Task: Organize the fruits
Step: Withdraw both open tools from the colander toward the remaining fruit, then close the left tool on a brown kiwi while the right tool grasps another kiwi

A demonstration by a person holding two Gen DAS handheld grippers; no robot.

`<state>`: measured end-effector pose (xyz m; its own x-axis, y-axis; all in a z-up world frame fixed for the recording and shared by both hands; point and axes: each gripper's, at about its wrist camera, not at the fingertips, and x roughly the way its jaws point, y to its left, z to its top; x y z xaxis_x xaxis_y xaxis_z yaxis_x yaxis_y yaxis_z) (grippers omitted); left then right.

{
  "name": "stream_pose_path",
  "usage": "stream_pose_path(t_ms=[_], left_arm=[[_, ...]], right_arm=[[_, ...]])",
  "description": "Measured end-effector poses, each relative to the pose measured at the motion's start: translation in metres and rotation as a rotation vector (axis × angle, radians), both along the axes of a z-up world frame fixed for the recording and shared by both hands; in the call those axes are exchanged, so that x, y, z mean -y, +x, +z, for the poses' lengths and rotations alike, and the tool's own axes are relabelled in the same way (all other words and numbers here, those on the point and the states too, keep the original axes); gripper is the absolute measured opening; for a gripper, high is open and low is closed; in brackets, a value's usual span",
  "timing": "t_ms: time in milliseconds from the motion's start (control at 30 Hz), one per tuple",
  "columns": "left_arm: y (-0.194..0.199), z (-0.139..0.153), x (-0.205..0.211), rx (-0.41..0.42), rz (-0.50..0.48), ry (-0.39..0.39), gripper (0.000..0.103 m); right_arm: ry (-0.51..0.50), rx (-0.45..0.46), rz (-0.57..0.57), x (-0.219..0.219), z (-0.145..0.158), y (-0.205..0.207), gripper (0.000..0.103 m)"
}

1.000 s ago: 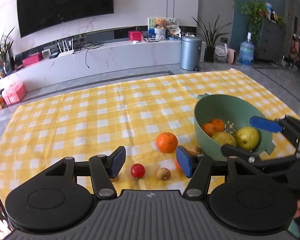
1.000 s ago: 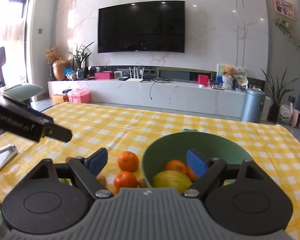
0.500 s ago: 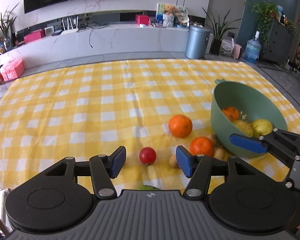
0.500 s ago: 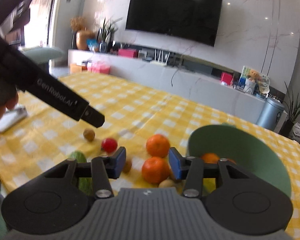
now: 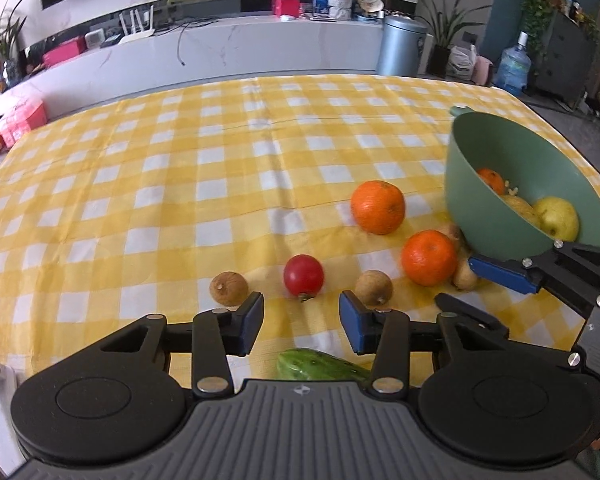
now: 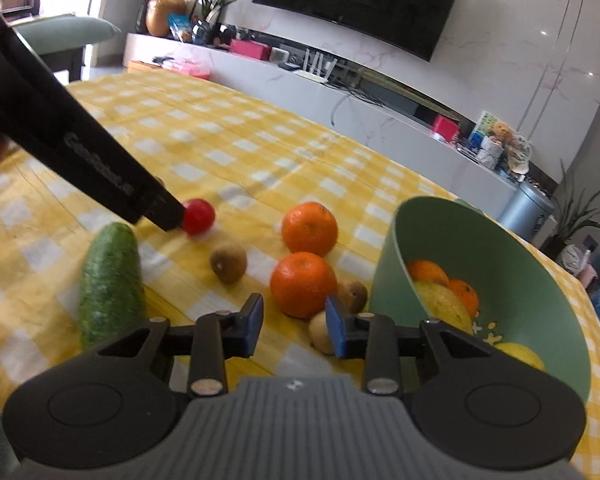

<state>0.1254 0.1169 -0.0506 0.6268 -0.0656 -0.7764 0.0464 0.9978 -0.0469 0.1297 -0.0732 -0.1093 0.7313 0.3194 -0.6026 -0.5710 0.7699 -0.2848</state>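
Note:
A green bowl [image 5: 496, 184] [image 6: 512, 276] at the table's right holds oranges and yellow fruit. On the yellow checked cloth lie two oranges [image 5: 378, 207] [image 5: 429, 257], a red tomato [image 5: 303, 274] [image 6: 198, 216], several small brown kiwis [image 5: 228, 288] [image 5: 373, 288] and a green cucumber [image 6: 110, 280] [image 5: 320, 366]. My left gripper [image 5: 300, 322] is open and empty, just short of the tomato. My right gripper [image 6: 294, 326] is open and empty, right before the nearer orange [image 6: 303, 284], with a kiwi [image 6: 320, 330] by its right finger.
The table's near edge lies under both grippers. Past the table's far edge stand a white TV bench [image 5: 220, 48], a grey bin [image 5: 404, 44] and a water bottle [image 5: 512, 66]. The left gripper's body [image 6: 60, 136] crosses the right wrist view at left.
Both grippers have lowered and come nearer the loose fruit. The right gripper swung left from the bowl toward the nearer orange and its jaws have narrowed. The cucumber has come into view.

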Motion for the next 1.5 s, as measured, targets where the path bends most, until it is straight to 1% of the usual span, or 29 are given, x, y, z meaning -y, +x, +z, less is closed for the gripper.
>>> stream_pose_path(t_ms=[100,267,367,467,667,800,900,1133,1267,1500], left_arm=[[0.0,-0.002,0.0,-0.012,-0.003,-0.02,0.051],[0.001,-0.003,0.006,-0.019,-0.016,0.003,0.05],[0.001,-0.002,0.002,-0.011,0.008,-0.002,0.05],[0.001,0.0,-0.005,-0.001,0.055,-0.009,0.05],[0.001,0.003,-0.019,0.006,0.128,-0.049,0.05],[0.0,0.004,-0.02,0.005,0.135,-0.051,0.05],[-0.001,0.004,-0.02,0.001,0.139,-0.053,0.05],[-0.004,0.005,-0.022,0.003,0.15,-0.049,0.05],[-0.003,0.004,-0.022,-0.002,0.153,-0.044,0.05],[-0.002,0.004,-0.024,-0.006,0.166,-0.042,0.05]], right_arm=[[-0.038,0.029,-0.01,-0.003,-0.002,-0.002,0.028],[-0.14,0.097,-0.038,-0.01,-0.011,-0.009,0.027],[-0.154,0.107,-0.047,-0.011,-0.011,-0.009,0.027],[-0.183,0.135,-0.065,-0.012,-0.011,-0.01,0.027],[-0.209,0.122,-0.08,-0.013,-0.013,-0.009,0.026],[-0.245,0.122,-0.104,-0.014,-0.02,-0.007,0.013],[-0.223,0.101,-0.109,-0.011,-0.018,-0.004,0.009],[-0.216,0.1,-0.127,-0.009,-0.017,0.001,0.009],[-0.256,0.12,-0.131,-0.013,-0.021,0.005,0.011],[-0.265,0.125,-0.128,-0.013,-0.022,0.014,0.011]])
